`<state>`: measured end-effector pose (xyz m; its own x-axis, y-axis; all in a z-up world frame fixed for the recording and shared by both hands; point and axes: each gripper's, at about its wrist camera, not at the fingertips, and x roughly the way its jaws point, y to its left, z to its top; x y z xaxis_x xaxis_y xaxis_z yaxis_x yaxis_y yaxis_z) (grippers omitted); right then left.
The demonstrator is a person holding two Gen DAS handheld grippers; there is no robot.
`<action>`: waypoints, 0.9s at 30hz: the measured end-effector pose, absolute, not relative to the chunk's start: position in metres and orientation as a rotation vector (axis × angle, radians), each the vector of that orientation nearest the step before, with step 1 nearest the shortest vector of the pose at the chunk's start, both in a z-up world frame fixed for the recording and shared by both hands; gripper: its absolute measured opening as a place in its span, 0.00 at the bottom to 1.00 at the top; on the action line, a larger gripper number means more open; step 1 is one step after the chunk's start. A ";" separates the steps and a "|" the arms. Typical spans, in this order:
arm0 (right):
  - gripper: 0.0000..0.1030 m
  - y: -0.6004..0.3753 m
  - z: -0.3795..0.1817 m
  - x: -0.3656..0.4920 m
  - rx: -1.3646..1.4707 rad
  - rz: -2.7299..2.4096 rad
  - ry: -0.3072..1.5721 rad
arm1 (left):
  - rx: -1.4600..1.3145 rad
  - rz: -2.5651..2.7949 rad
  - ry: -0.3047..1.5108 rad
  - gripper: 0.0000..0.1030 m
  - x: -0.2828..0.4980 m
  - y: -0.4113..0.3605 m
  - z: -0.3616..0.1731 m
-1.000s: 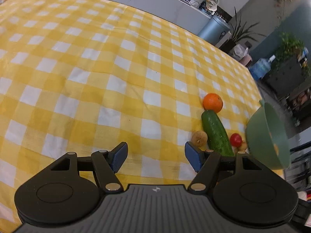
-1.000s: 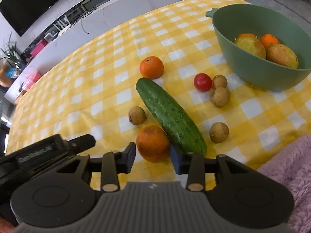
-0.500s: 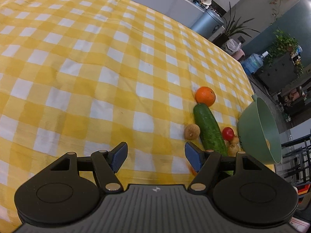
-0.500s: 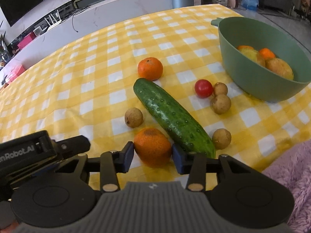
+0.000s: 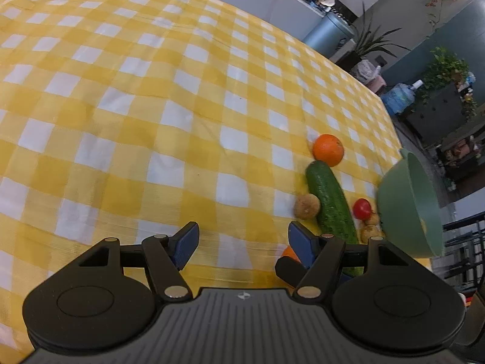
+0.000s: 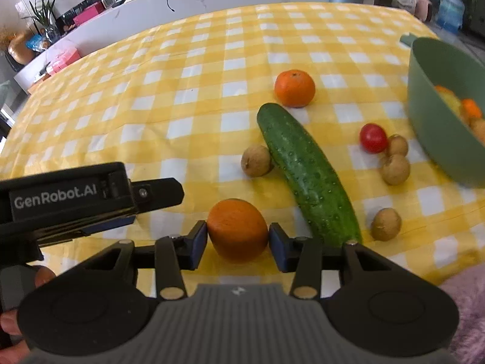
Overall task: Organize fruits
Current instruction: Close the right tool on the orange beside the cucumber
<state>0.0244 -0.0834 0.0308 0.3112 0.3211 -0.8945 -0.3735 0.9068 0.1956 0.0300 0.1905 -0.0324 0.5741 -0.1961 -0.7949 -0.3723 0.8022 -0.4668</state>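
Observation:
In the right wrist view my right gripper (image 6: 238, 239) has both pads against the sides of a near orange (image 6: 237, 230) on the yellow checked cloth. A cucumber (image 6: 306, 170) lies just right of it, with a second orange (image 6: 294, 88) beyond. A red tomato (image 6: 373, 138) and several small brown fruits (image 6: 395, 170) lie near a green bowl (image 6: 439, 127) that holds fruit. My left gripper (image 5: 242, 241) is open and empty over bare cloth, left of the cucumber (image 5: 330, 203); its body also shows in the right wrist view (image 6: 75, 200).
The table's right edge runs past the green bowl (image 5: 409, 209). A white counter (image 6: 182, 3) stands behind the table. A pink fuzzy cloth (image 6: 466, 309) lies at the near right corner. A brown fruit (image 5: 306, 207) sits left of the cucumber.
My right gripper has moved forward around the near orange and its pads have closed onto it. My left gripper has shifted a little; it stays open.

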 end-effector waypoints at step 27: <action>0.36 -0.095 0.031 0.037 0.111 0.563 1.088 | -0.626 0.172 0.784 0.76 0.020 0.182 -0.032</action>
